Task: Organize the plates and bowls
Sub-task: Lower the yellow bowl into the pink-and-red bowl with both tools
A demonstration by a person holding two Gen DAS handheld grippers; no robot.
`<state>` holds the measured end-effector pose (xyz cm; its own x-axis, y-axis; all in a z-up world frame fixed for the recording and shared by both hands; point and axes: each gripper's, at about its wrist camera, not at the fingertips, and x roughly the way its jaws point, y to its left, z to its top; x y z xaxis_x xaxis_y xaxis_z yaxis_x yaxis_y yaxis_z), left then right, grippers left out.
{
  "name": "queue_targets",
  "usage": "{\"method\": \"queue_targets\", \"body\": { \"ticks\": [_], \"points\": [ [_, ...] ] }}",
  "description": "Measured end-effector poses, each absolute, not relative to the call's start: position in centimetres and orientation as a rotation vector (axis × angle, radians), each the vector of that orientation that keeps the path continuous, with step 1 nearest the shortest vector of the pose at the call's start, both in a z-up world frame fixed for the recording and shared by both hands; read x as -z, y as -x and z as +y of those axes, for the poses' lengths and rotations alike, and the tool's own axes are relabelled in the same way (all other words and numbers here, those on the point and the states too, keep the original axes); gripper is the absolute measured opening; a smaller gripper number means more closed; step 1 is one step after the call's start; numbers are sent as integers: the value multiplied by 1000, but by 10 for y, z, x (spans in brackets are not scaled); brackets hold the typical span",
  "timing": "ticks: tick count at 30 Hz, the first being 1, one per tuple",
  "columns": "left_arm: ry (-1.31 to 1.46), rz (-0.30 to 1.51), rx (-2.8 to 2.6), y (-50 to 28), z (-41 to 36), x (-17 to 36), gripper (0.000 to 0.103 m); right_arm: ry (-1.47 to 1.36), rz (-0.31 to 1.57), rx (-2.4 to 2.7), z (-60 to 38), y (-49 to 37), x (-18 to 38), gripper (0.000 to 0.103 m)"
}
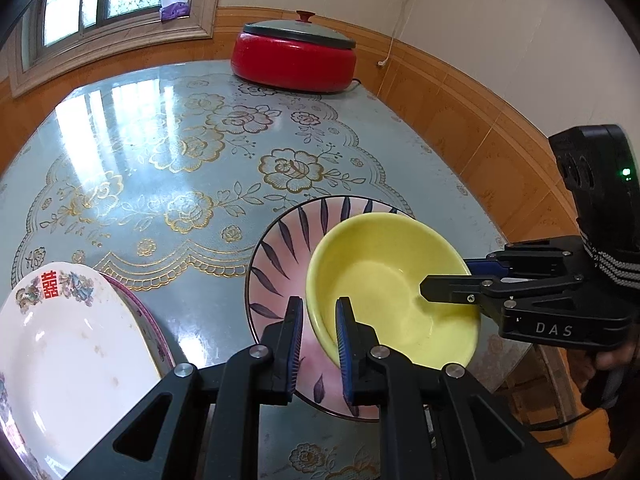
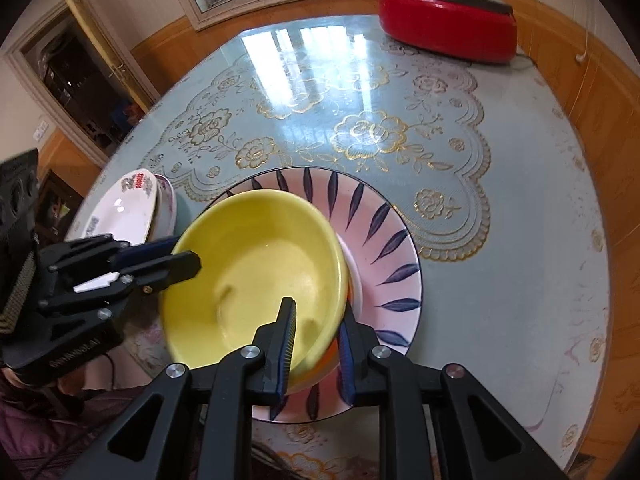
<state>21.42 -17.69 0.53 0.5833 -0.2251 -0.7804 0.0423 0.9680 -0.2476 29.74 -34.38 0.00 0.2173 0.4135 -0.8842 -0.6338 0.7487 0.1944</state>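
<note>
A yellow bowl is held tilted over a pink plate with dark leaf marks. My left gripper is shut on the bowl's left rim. My right gripper is shut on the bowl's opposite rim. Under the bowl, in the right wrist view, an orange and white edge of another dish shows. A white plate with a red emblem lies on another patterned dish at the table's left.
A red electric pot with a grey lid stands at the table's far side. The blue flowered tablecloth covers the table. The table edge and wood-panelled wall run along the right.
</note>
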Motion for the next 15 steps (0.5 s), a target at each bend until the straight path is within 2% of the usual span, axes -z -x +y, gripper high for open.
{"method": "queue_targets", "body": {
  "ticks": [6, 10, 15],
  "points": [
    [196, 933, 147, -213, -176, -6, 18, 227, 1109, -725, -344, -298, -4, 20],
    [197, 937, 146, -211, -175, -5, 19, 205, 1108, -683, -353, -302, -9, 26],
    [201, 939, 145, -212, -173, -4, 19, 199, 1127, -687, -355, -296, -9, 27]
  ]
}}
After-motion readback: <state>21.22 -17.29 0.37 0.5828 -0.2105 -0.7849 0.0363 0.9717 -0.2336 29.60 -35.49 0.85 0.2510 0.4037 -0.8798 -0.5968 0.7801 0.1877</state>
